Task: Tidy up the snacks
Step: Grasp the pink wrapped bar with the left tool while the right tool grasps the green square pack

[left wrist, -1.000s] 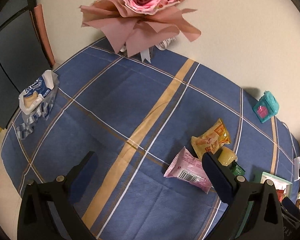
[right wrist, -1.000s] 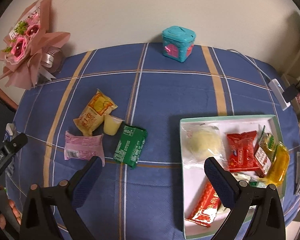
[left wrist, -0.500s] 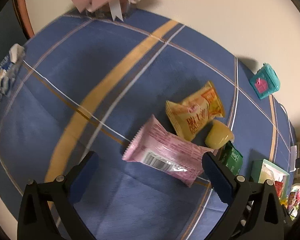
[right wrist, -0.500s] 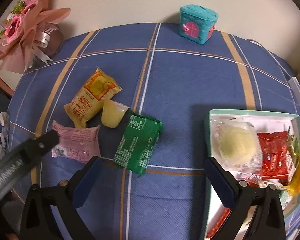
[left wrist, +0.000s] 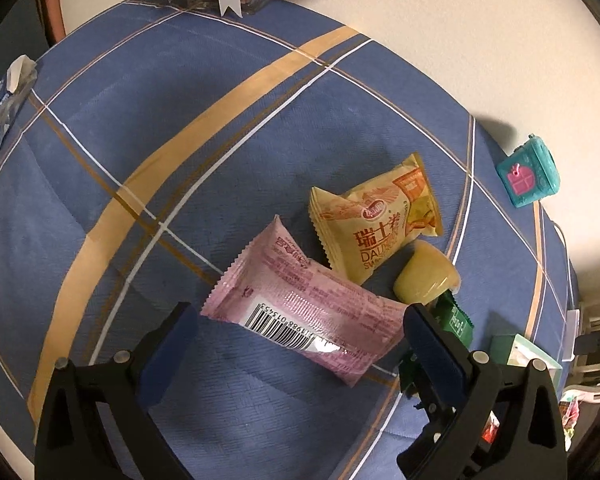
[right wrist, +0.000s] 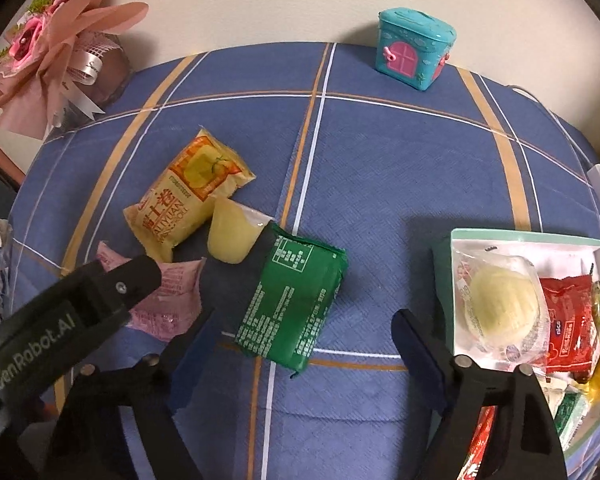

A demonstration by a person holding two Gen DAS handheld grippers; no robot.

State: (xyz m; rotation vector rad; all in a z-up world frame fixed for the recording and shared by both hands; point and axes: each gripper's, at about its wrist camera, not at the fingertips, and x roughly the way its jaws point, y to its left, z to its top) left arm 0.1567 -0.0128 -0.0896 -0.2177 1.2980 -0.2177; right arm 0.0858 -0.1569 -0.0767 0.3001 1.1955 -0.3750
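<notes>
Two claws low over the blue plaid tabletop (right wrist: 380, 152), each straddling a loose snack. Left claw (left wrist: 300, 332) spread wide around the pink packet (left wrist: 304, 312), pads just off either end, nothing pinched yet. Right claw (right wrist: 304, 340) closing around the green packet (right wrist: 292, 300), pads not yet pressing on it. Lying close by: a yellow Swiss-roll packet (left wrist: 376, 216) and a pale jelly cup (right wrist: 232, 236), the cup touching the green packet's upper corner. Off to the right, a mint-edged tray (right wrist: 520, 236) already loaded with a wrapped bun, red sachets and more. Likely trouble: slick film squirting out of the pads if squeezed near an edge; the green packet dragging the jelly cup along or rolling it away across the cloth; the two claws bumping, given how near the left finger sits to the right one in the right wrist view; soft contents crushed by too hard a squeeze; a lifted packet snagging the tray's rim or landing on the crowded pile and sliding off.
</notes>
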